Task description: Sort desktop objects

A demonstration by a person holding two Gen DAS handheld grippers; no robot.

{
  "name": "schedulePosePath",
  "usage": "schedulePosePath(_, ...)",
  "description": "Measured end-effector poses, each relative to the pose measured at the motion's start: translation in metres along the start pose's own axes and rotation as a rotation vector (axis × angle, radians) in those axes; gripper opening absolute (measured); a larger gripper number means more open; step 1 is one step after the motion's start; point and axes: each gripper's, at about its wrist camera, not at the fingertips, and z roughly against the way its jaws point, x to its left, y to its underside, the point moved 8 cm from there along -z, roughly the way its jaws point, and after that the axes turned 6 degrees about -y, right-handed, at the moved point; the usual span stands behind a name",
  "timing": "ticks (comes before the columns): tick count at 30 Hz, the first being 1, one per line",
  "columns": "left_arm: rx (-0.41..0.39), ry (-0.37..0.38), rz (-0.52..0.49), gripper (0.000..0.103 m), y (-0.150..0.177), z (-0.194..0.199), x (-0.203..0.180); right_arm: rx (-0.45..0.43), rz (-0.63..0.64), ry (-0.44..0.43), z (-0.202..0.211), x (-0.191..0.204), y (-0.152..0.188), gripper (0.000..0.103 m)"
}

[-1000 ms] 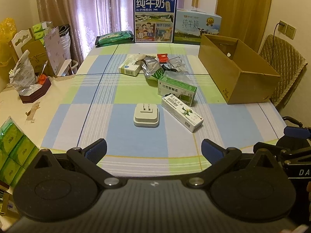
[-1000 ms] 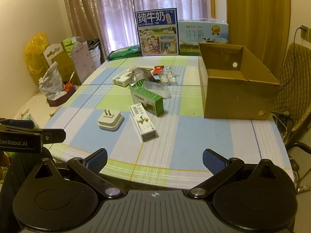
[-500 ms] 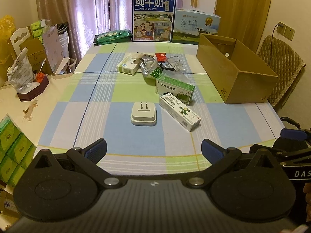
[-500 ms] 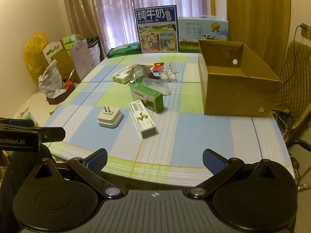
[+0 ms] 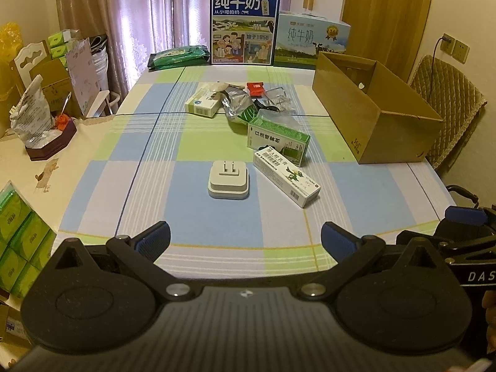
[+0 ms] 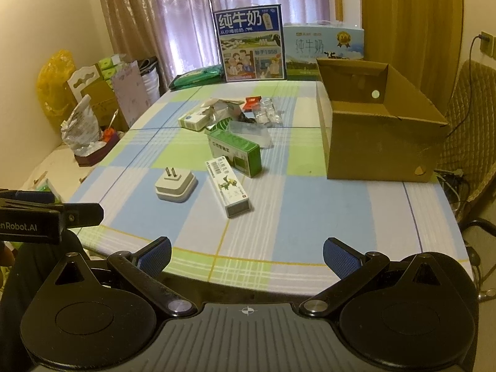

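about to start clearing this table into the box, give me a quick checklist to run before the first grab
1. Left gripper open and holding nothing: ok.
2. Right gripper open and holding nothing: ok.
3. White plug adapter lies apart from the other items, prongs up, nothing between it and the left gripper: ok.
4. Long white box free to lift: cannot tell, its far end may touch the green box.
5. Cardboard box open on top: ok; the wrist views show nothing in it, but not its whole floor.
6. Far pile of packets separable: not ok, items overlap.
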Motion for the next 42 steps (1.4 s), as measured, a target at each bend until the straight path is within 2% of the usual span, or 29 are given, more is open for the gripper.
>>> schedulePosePath(14,-0.001,0.014,0.009,0.102,-0.005,-0.002,0.003,0.001,0.011,0.001,-0.002,0.001,-0.002,0.101)
schedulePosePath(17,0.001,0.013,0.003,0.102,-0.008,-0.005,0.004,-0.025,0.03,0.0,-0.001,0.001,-0.007,0.101)
schedulePosePath(21,0.003,-0.008,-0.03,0.102,-0.013,-0.017,0.011,-0.121,0.068,0.006,-0.002,0.002,-0.018,0.101)
schedulePosePath(26,0.034,-0.022,-0.075,0.102,-0.02,-0.043,0.019,-0.085,0.088,-0.016,-0.026,0.002,-0.026,0.101)
schedulePosePath(32,0.073,0.007,-0.092,0.102,-0.031,-0.079,0.018,-0.027,0.174,-0.049,-0.065,0.006,-0.034,0.101)
schedulePosePath(37,0.097,0.02,-0.11,0.102,-0.038,-0.113,0.011,0.015,0.183,-0.056,-0.108,-0.001,-0.039,0.101)
schedulePosePath(38,0.102,0.019,-0.112,0.101,-0.039,-0.119,0.011,0.023,0.188,-0.063,-0.115,-0.002,-0.04,0.1)
schedulePosePath(41,0.122,0.017,-0.115,0.101,-0.042,-0.139,0.011,0.055,0.208,-0.079,-0.141,-0.005,-0.042,0.081)
schedulePosePath(42,0.13,0.017,-0.115,0.101,-0.042,-0.145,0.012,0.072,0.209,-0.09,-0.15,-0.007,-0.041,0.078)
